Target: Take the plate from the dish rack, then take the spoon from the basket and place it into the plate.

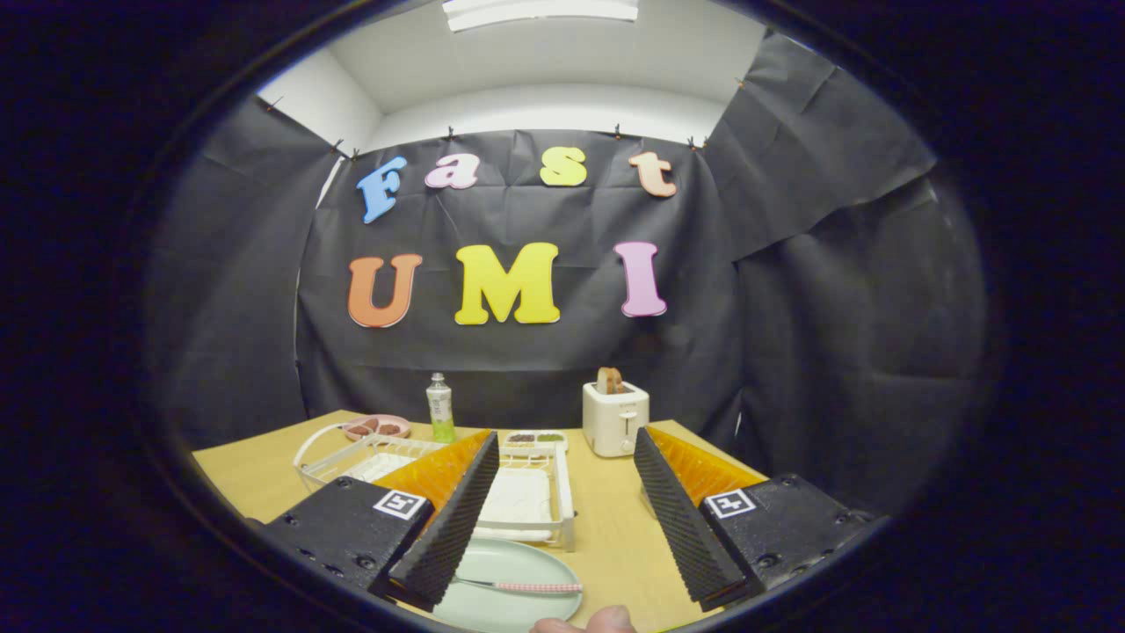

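Looking pretty much wrapped up: the spoon [526,586] lies across the plate [514,563] on the desk [615,527], just in front of the rack [536,501]. The gripper [562,519] sits above with its fingers spread wide, grasping nothing. If you're finishing this step, I'd just lift straight up and back so the left finger doesn't clip the spoon handle or nudge the plate.

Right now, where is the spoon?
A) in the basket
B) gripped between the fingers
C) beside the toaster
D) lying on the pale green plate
D: the spoon with its pink handle lies across the pale green plate on the table, below the open gripper, whose fingers hold nothing.
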